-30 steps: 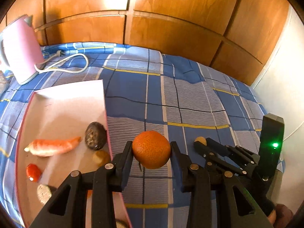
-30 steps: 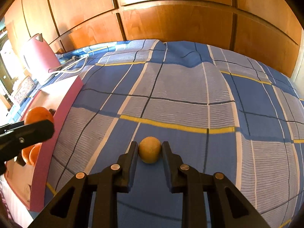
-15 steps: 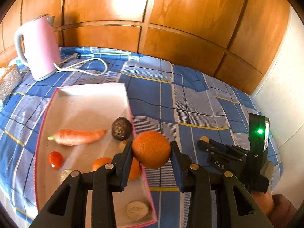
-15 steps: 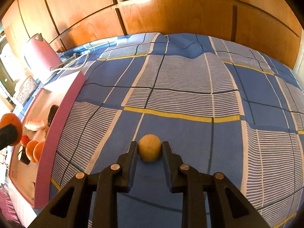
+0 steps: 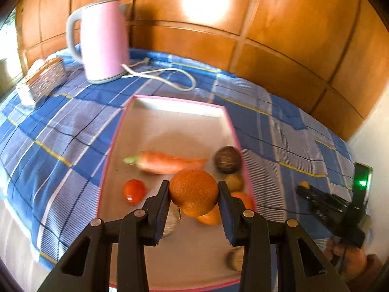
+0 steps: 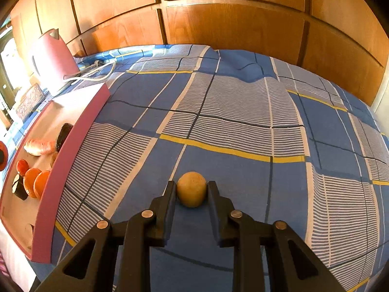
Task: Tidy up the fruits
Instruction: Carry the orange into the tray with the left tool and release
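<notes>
My left gripper (image 5: pixel 193 192) is shut on an orange (image 5: pixel 193 191) and holds it in the air over the pink-rimmed tray (image 5: pixel 175 102). In the tray lie a carrot (image 5: pixel 165 164), a tomato (image 5: pixel 134 191), a dark round fruit (image 5: pixel 228 159), a small greenish fruit (image 5: pixel 234 182) and more oranges (image 5: pixel 210 216). My right gripper (image 6: pixel 191 191) is shut on a small tan round fruit (image 6: pixel 191 189) above the blue plaid cloth (image 6: pixel 243 112), right of the tray (image 6: pixel 70 160). The right gripper (image 5: pixel 316 200) also shows at the right edge of the left wrist view.
A pink kettle (image 5: pixel 101 41) with a white cord (image 5: pixel 170 77) stands behind the tray. A patterned box (image 5: pixel 45 79) sits at the far left. Wooden panels (image 6: pixel 218 24) close off the back. A person's hand (image 5: pixel 347 258) holds the right gripper.
The left gripper has carried the orange leftward, from over the cloth beside the tray to over the tray's inside. The right gripper has stayed put with the tan fruit.
</notes>
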A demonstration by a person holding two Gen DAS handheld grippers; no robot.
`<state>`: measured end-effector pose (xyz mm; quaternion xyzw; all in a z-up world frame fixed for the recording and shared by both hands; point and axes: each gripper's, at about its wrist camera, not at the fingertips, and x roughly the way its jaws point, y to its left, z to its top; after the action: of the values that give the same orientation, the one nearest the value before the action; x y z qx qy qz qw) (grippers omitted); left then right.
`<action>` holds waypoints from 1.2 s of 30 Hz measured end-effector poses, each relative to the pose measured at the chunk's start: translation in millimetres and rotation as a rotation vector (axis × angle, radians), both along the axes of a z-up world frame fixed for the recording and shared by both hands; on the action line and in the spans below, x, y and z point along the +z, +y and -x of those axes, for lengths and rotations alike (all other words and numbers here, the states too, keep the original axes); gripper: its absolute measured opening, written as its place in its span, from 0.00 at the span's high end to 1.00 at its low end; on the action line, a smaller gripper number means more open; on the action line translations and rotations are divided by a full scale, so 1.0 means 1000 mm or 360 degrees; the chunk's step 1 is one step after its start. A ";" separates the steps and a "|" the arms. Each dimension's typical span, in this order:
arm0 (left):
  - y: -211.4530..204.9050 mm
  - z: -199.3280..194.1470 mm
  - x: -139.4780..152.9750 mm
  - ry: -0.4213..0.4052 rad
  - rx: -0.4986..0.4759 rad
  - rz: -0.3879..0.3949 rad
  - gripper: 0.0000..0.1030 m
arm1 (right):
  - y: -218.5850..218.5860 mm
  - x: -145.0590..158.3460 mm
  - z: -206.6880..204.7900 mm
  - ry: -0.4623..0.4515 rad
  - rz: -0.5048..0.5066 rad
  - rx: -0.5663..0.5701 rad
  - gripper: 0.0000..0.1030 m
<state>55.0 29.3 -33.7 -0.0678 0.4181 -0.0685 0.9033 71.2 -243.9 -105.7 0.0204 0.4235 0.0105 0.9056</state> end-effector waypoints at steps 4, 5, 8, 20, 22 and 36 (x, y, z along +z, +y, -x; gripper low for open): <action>0.010 -0.005 -0.006 0.0014 0.0048 -0.0004 0.62 | 0.001 0.000 0.000 -0.0003 0.0015 0.0005 0.75; 0.011 -0.006 -0.007 0.0020 0.0055 -0.0003 0.62 | 0.001 0.000 0.000 -0.0004 0.0018 0.0006 0.75; 0.013 -0.009 -0.011 0.0043 0.0082 -0.0001 0.62 | 0.003 -0.001 0.000 -0.0003 0.0033 0.0015 0.75; 0.009 -0.001 -0.003 -0.0002 0.0084 0.0009 0.57 | 0.003 -0.001 0.000 -0.0009 0.0038 0.0015 0.75; 0.009 0.001 0.000 -0.0012 0.0080 0.0011 0.57 | 0.004 -0.001 0.000 -0.0010 0.0038 0.0013 0.75; 0.007 0.022 0.007 -0.0049 0.0062 0.0010 0.57 | 0.014 0.007 0.007 0.0004 -0.0026 0.0062 0.76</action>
<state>32.5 36.4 -27.0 -0.0778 0.4024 -0.0532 0.9106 64.6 -230.1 -98.8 0.0196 0.4248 0.0316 0.9045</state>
